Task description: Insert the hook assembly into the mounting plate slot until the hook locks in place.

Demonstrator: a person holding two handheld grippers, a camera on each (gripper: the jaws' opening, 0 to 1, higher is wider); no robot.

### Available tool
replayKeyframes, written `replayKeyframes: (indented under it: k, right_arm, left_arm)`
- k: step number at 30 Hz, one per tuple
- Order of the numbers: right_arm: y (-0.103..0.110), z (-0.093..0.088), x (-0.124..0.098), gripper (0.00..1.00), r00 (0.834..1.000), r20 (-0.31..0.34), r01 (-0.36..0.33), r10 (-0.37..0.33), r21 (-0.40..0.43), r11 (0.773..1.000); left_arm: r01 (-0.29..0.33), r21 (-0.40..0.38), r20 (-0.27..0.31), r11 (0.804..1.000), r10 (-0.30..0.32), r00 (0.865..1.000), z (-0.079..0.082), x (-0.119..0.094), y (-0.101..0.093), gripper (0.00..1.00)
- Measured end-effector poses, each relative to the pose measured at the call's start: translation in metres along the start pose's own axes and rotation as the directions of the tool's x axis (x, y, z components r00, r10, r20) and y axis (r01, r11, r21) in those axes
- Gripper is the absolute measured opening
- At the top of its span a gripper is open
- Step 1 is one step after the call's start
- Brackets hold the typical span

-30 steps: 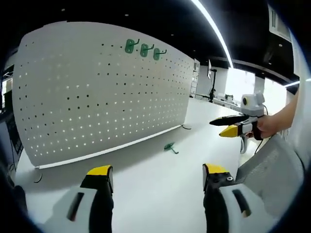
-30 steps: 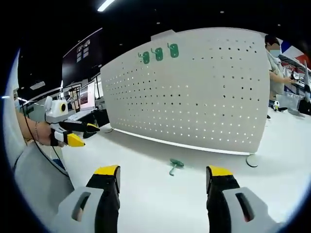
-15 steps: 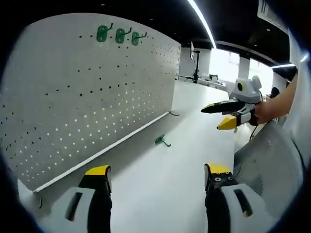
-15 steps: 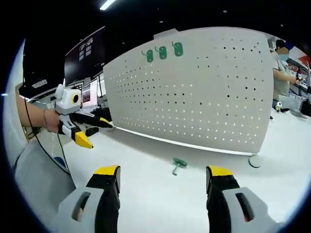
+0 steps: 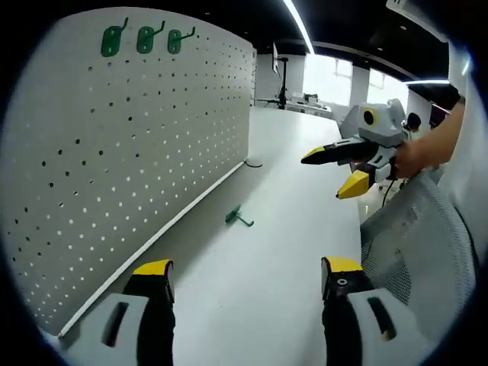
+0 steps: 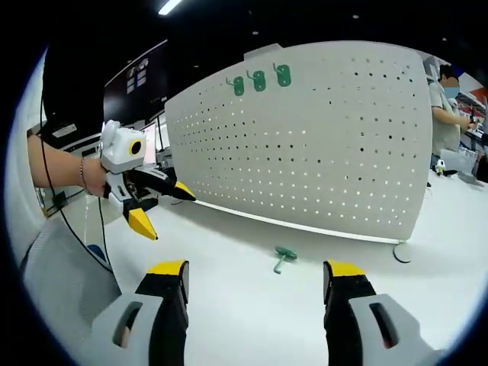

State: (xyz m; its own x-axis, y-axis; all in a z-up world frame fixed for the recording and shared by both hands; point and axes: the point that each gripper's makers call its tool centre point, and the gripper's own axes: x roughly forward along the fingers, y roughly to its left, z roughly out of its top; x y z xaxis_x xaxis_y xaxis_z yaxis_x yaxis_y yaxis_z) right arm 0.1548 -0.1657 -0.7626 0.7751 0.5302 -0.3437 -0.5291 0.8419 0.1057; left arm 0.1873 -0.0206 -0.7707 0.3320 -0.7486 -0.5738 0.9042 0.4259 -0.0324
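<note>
A white pegboard [image 5: 130,145] stands upright on a white table [image 5: 259,290], running along the left of the left gripper view, with three green hooks [image 5: 141,40] already hung in a row near its top edge. Further right, a loose green hook [image 5: 236,219] lies flat on the table just in front of the board's base, untouched by either tool. Right of it, the right gripper [image 5: 339,169] hangs in the air well above the table, jaws apart and holding nothing. In the right gripper view, the left gripper [image 6: 164,207] hovers at the left, also spread and empty, and the loose hook [image 6: 284,256] lies centre with the board [image 6: 320,145] behind. The step in hand looks like the pickup: it would likely go best to grip the hook by its flat back plate, leaving the prongs free to enter the holes beside the hung row.
</note>
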Motion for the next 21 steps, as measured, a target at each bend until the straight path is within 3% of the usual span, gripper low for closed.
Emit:
replayKeyframes:
  k: [18, 21]
  right_arm:
    - [0.002, -0.003, 0.000, 0.70, 1.000, -0.006, -0.013, 0.013, 0.006, 1.000]
    - [0.001, -0.003, -0.001, 0.71, 1.000, -0.001, -0.013, 0.013, 0.022, 1.000]
  left_arm:
    - [0.084, 0.148, -0.096, 0.985, -0.070, 0.993, 0.008, 0.022, 0.012, 0.82]
    - [0.099, 0.142, -0.116, 0.985, -0.083, 0.990, 0.006, 0.025, 0.014, 0.82]
